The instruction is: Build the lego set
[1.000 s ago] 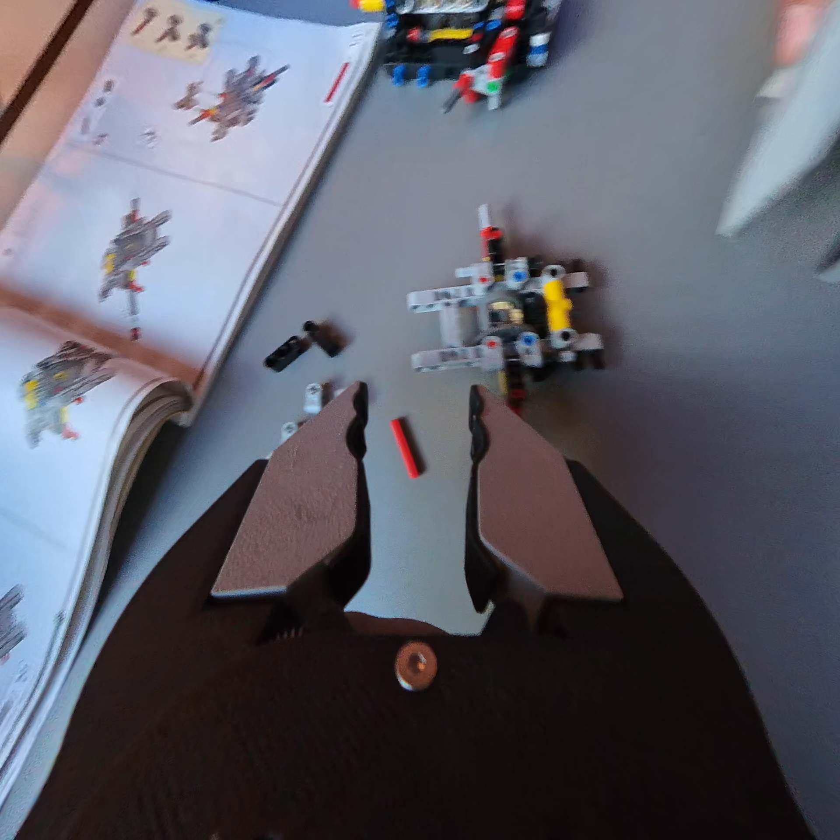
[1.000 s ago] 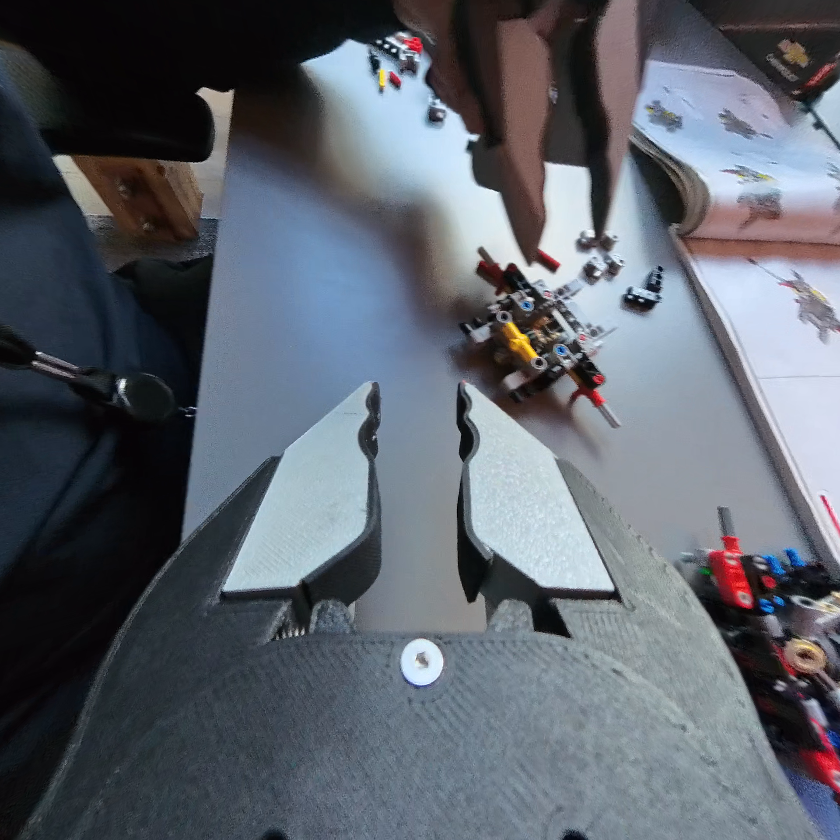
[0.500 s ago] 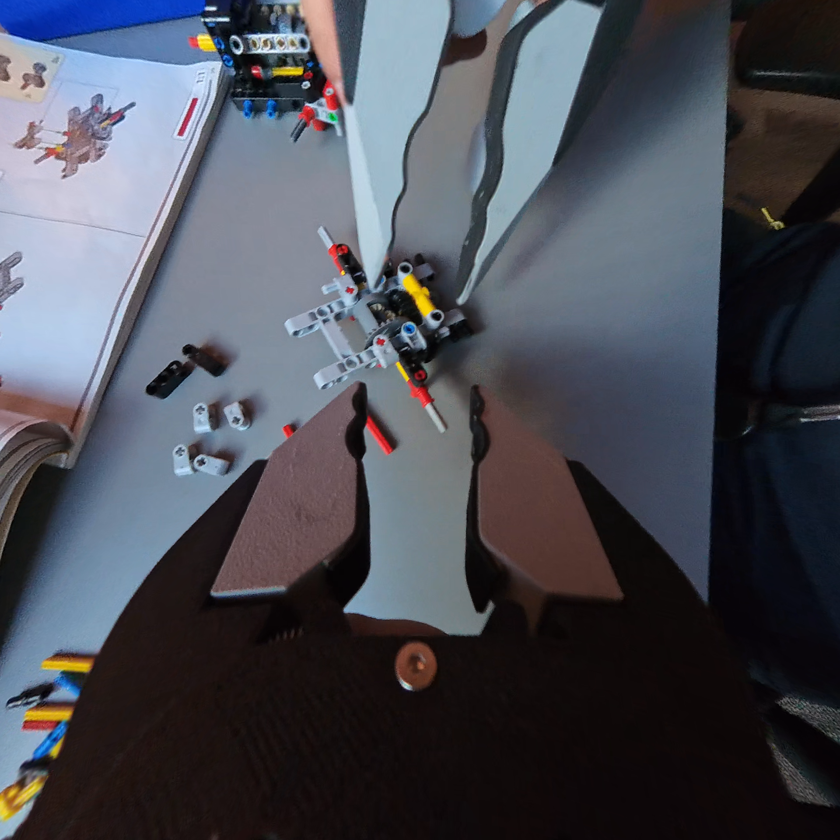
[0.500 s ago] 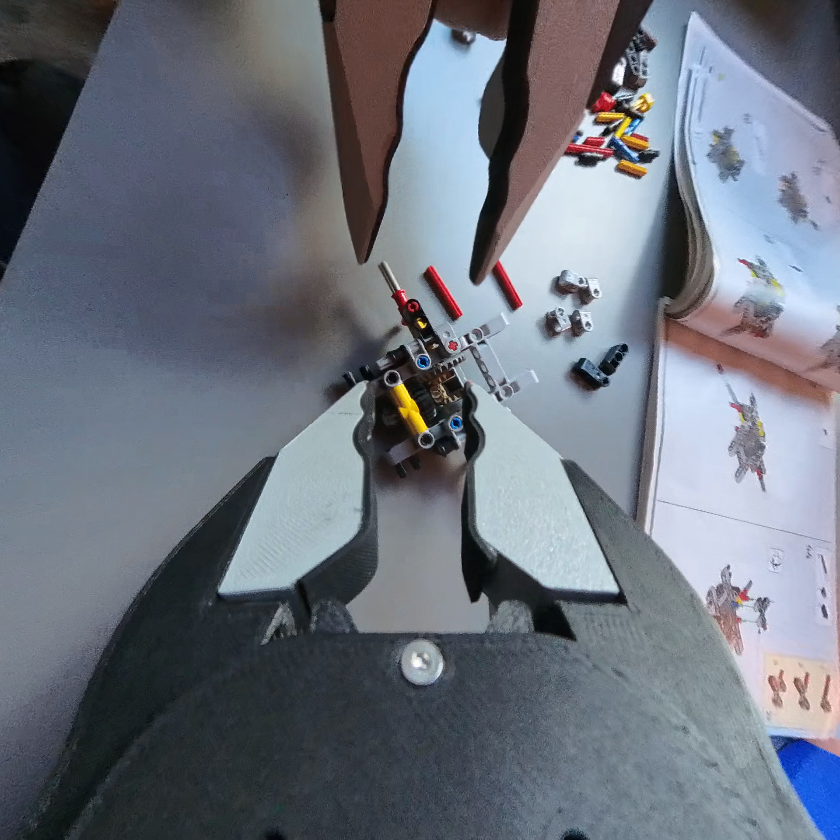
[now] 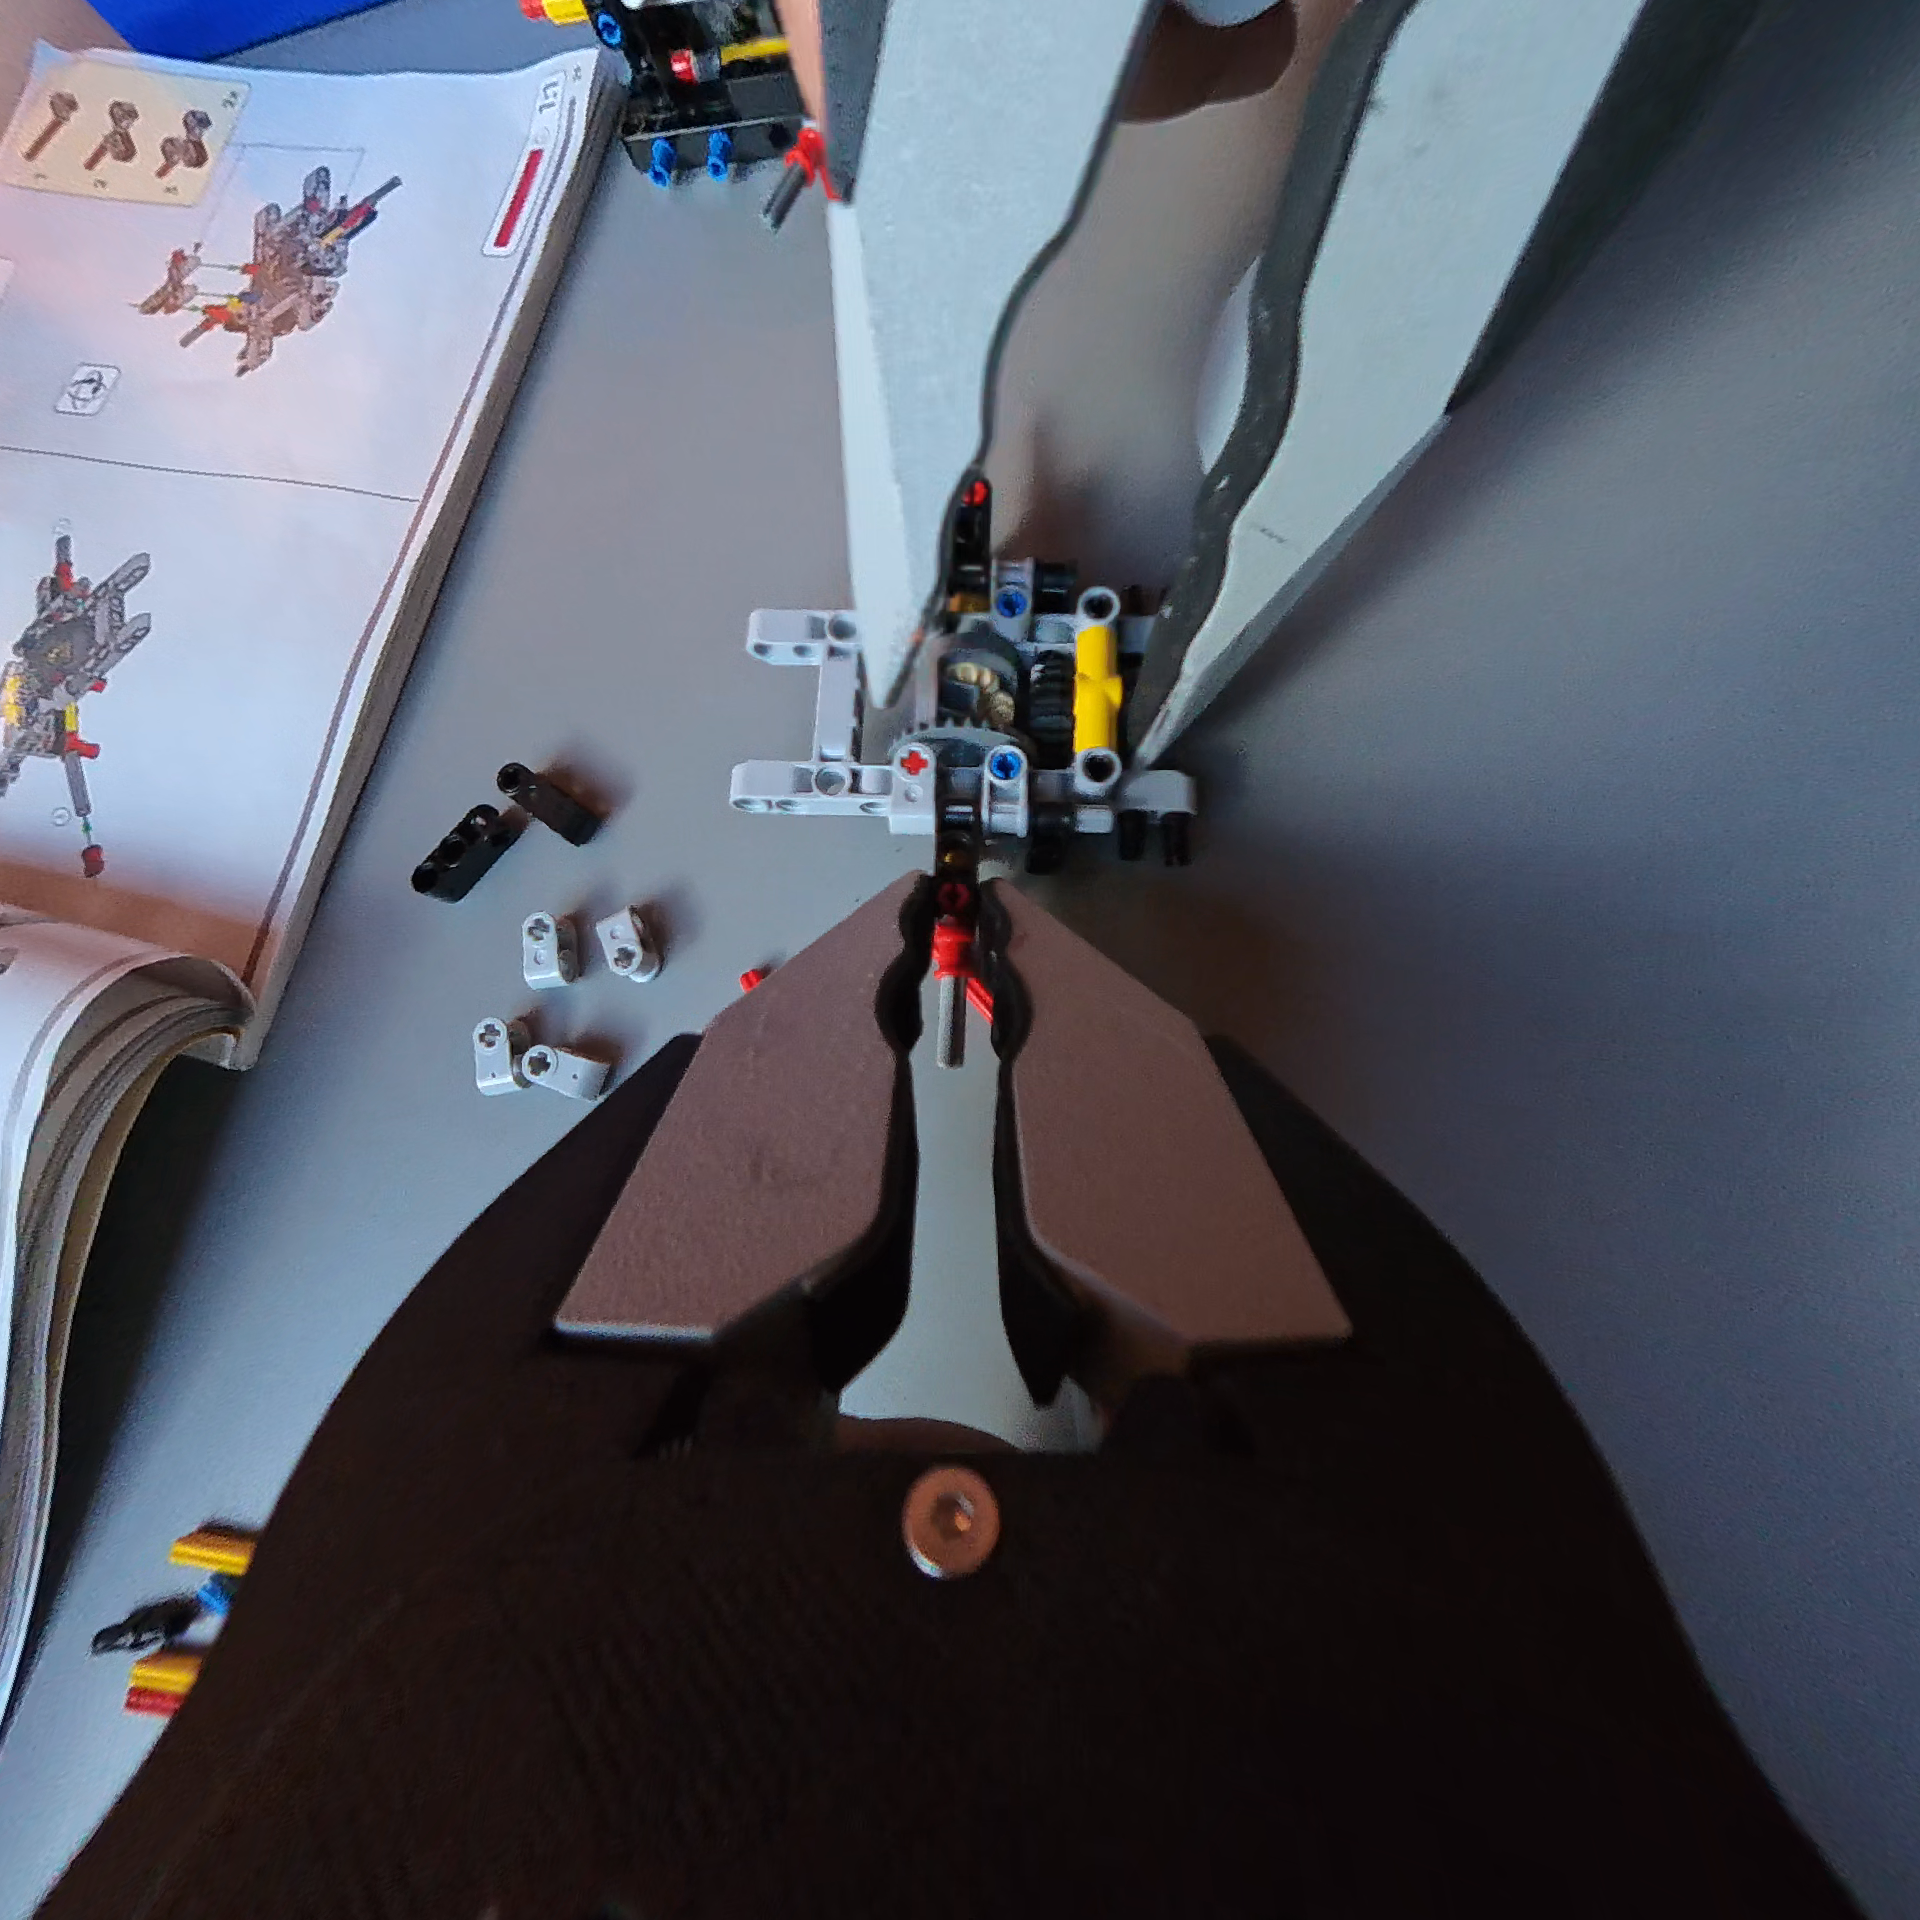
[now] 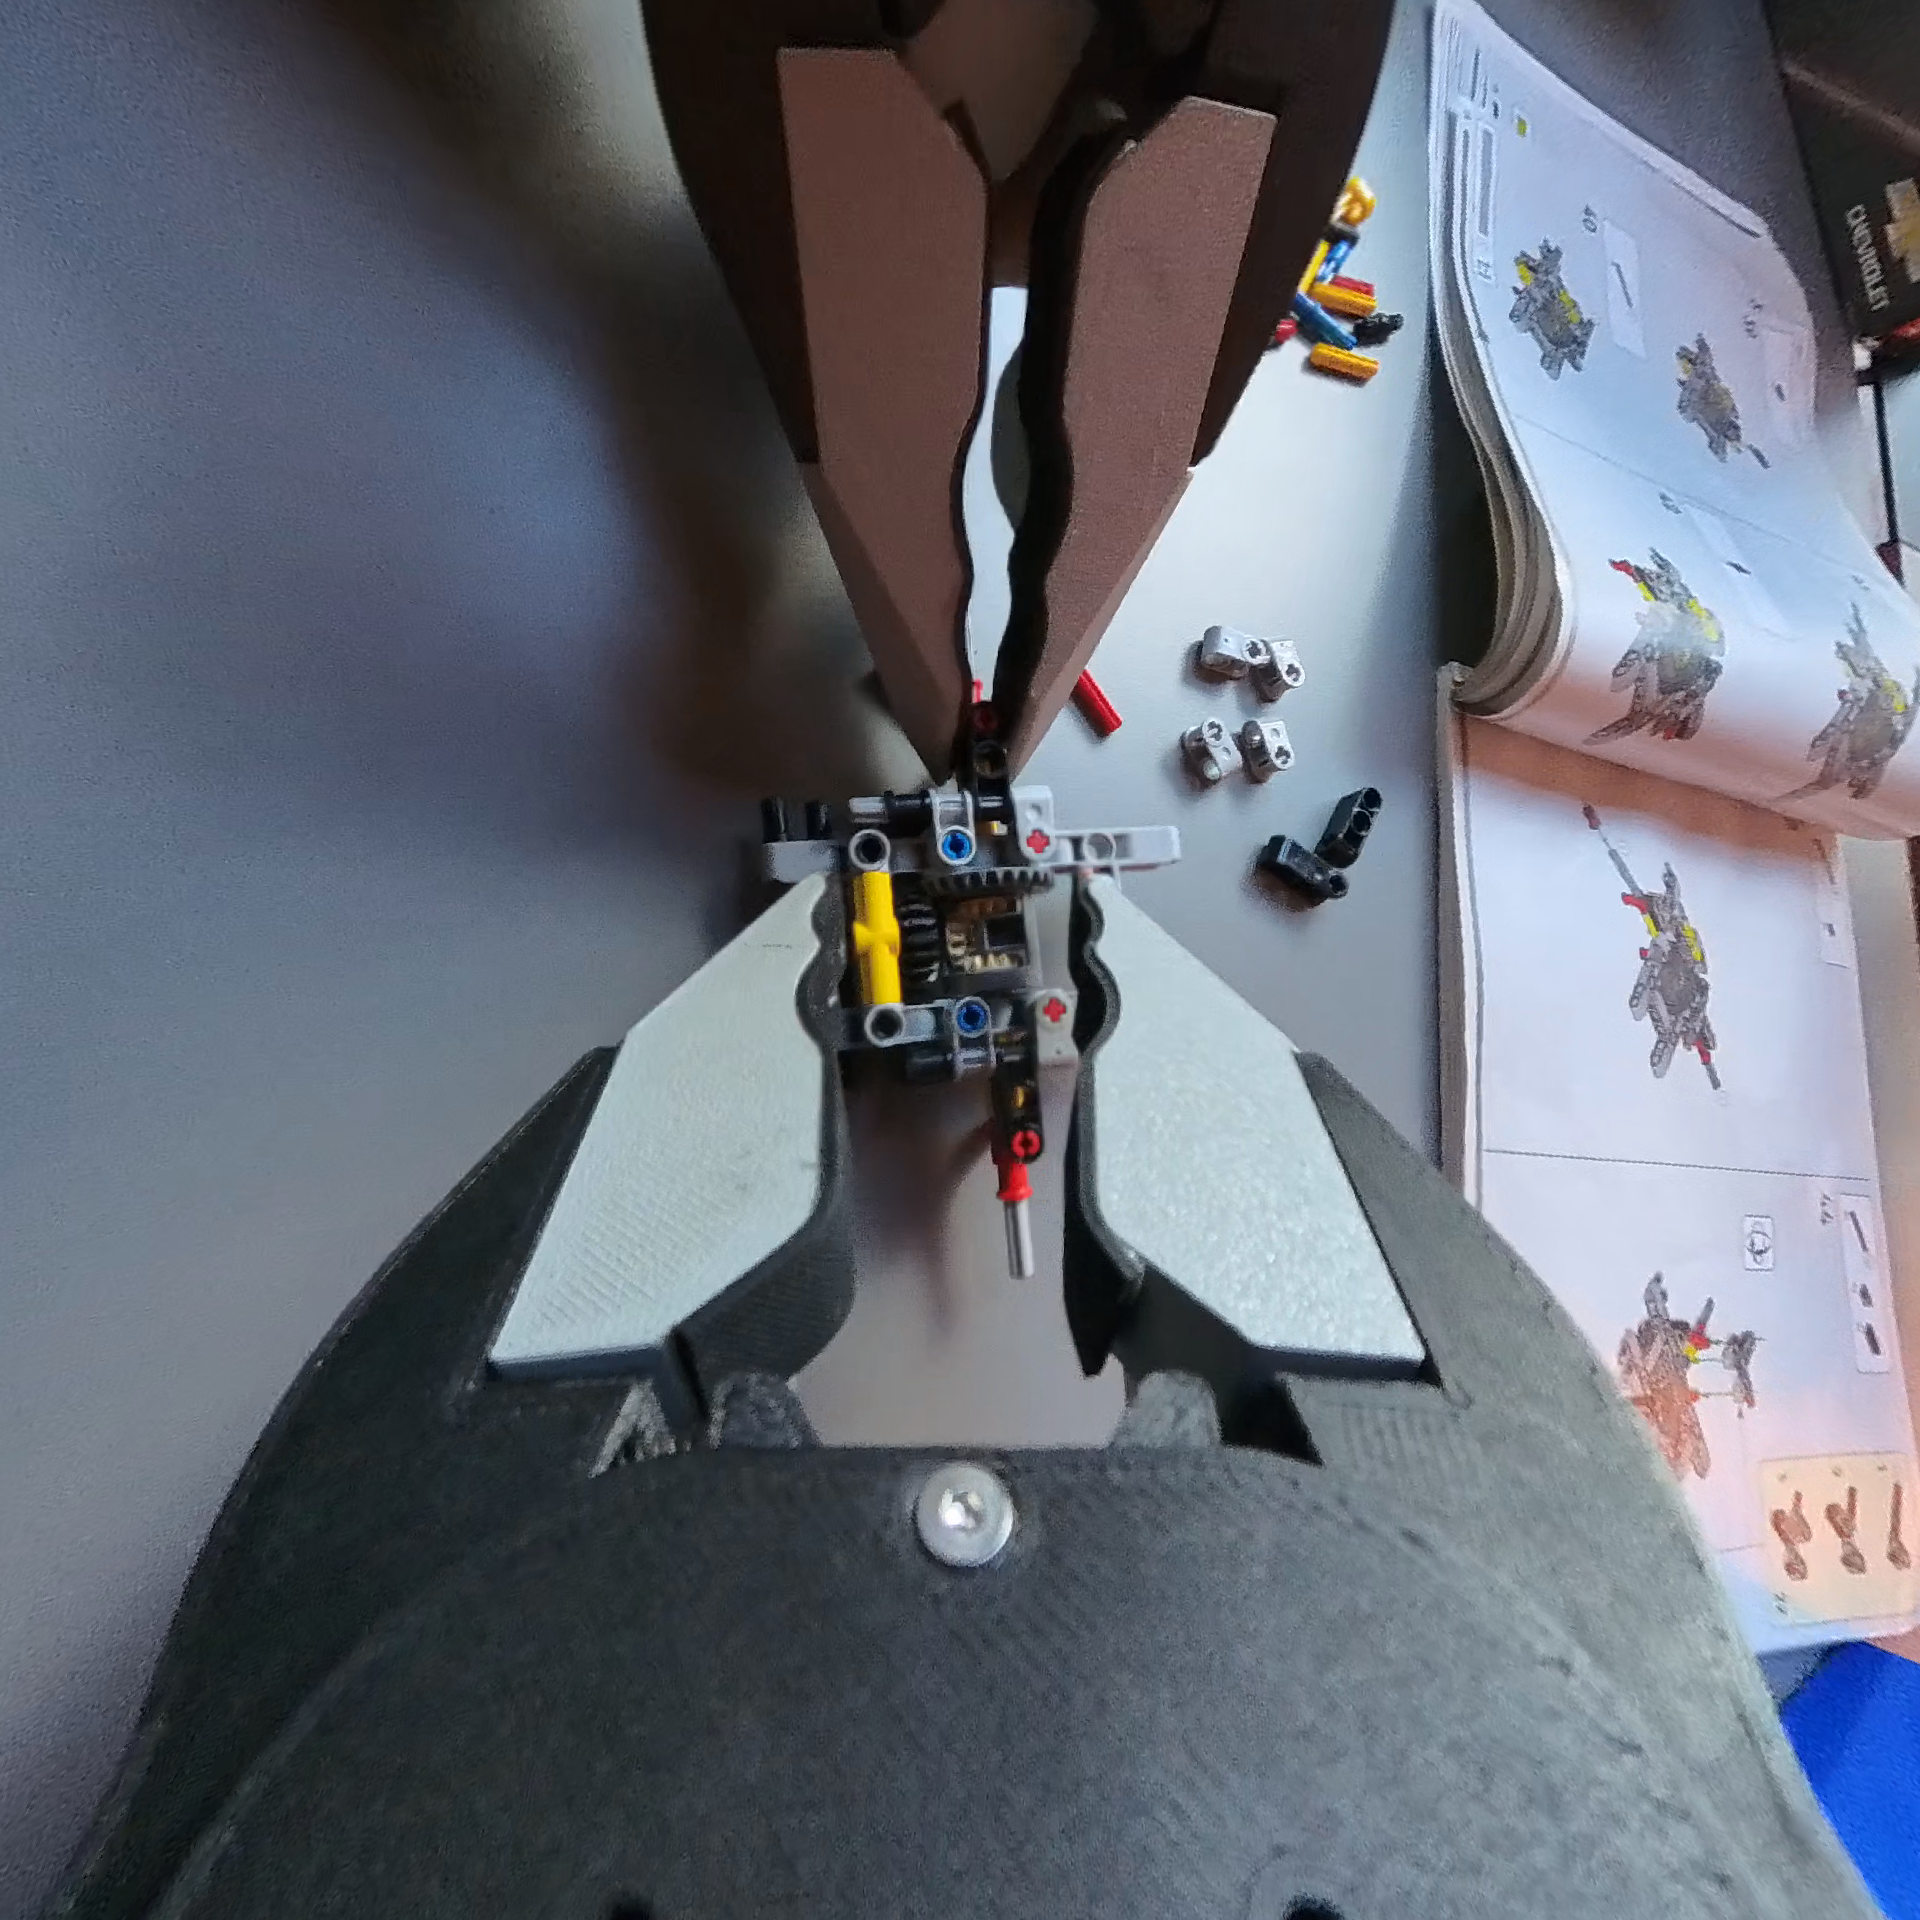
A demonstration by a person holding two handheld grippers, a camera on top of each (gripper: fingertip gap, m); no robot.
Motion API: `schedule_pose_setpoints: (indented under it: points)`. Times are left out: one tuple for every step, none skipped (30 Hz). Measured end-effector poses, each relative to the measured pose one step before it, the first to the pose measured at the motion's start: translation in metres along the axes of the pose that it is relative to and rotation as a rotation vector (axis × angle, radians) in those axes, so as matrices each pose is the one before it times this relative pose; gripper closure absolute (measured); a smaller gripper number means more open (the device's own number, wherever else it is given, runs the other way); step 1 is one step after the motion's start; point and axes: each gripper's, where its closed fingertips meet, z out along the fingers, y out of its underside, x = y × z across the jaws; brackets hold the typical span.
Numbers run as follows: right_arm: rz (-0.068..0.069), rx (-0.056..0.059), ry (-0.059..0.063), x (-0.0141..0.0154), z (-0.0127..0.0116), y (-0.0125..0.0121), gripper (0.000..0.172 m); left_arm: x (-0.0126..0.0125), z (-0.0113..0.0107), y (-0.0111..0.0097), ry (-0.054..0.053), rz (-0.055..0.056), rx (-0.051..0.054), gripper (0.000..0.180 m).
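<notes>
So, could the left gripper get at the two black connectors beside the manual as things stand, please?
Probably not at once. The left gripper is shut on the red-tipped axle of the small assembly. Nothing stands over the black connectors, so the way looks free once it lets go.

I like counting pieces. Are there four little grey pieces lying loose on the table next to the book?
Yes, four little grey pieces lie loose on the table beside the book.
</notes>
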Motion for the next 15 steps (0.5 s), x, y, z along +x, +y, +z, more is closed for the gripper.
schedule_pose_setpoints:
  points:
    - [0.0123, 0.0047, -0.0091, 0.00101, 0.00107, -0.00156, 0.130, -0.00139, 0.00004, -0.00033, -0.0034, 0.0049, 0.0081, 0.175]
    - [0.0071, 0.0058, -0.0099, 0.00021, 0.00127, -0.00182, 0.128, -0.00063, 0.00028, 0.00014, -0.0023, 0.0077, 0.0034, 0.175]
    - [0.0005, 0.0036, -0.0082, -0.00040, 0.00152, -0.00152, 0.128, 0.00097, 0.00028, -0.00047, 0.0058, 0.0073, 0.0048, 0.175]
    - [-0.0044, 0.0013, -0.0055, -0.00085, 0.00170, -0.00120, 0.128, 0.00075, 0.00033, -0.00078, 0.0038, 0.0029, 0.0051, 0.175]
    - [-0.0060, -0.0020, -0.0029, -0.00069, 0.00172, -0.00056, 0.129, 0.00046, 0.00058, -0.00023, 0.0010, 0.0015, -0.0001, 0.175]
    - [-0.0047, -0.0035, -0.0021, -0.00070, 0.00165, 0.00005, 0.131, 0.00078, 0.00069, -0.00025, 0.0024, 0.0029, -0.0001, 0.175]
    - [0.0011, 0.0034, -0.0063, -0.00091, 0.00096, -0.00063, 0.133, -0.00021, 0.00060, -0.00003, -0.0044, 0.0015, -0.0015, 0.175]
    - [0.0059, 0.0046, -0.0059, -0.00024, 0.00039, -0.00024, 0.133, -0.00019, 0.00022, -0.00009, -0.0012, 0.0013, 0.0000, 0.175]
    - [0.0063, 0.0038, -0.0046, 0.00020, -0.00012, 0.00018, 0.133, 0.00006, -0.00001, -0.00004, 0.0025, -0.0041, 0.0004, 0.175]
    - [0.0029, 0.0036, 0.0008, 0.00097, -0.00020, 0.00047, 0.133, -0.00062, 0.00015, -0.00045, -0.0020, -0.0095, 0.0033, 0.175]
    - [0.0002, 0.0038, 0.0075, 0.00148, 0.00004, 0.00068, 0.133, -0.00146, 0.00012, -0.00077, -0.0068, -0.0097, 0.0046, 0.168]
    - [0.0013, 0.0072, 0.0028, 0.00075, 0.00005, 0.00030, 0.133, -0.00037, 0.00016, -0.00041, -0.0001, -0.0045, 0.0015, 0.157]
    - [0.0031, 0.0074, -0.0019, 0.00003, -0.00006, -0.00004, 0.133, -0.00069, 0.00041, -0.00031, -0.0036, -0.0012, 0.0016, 0.150]
    - [0.0034, 0.0060, -0.0018, 0.00008, -0.00007, -0.00008, 0.133, 0.00057, 0.00035, -0.00077, 0.0019, 0.0068, 0.0056, 0.148]
    - [0.0032, 0.0059, -0.0015, 0.00020, -0.00002, -0.00011, 0.133, 0.00156, 0.00034, -0.00130, 0.0051, 0.0110, 0.0088, 0.148]
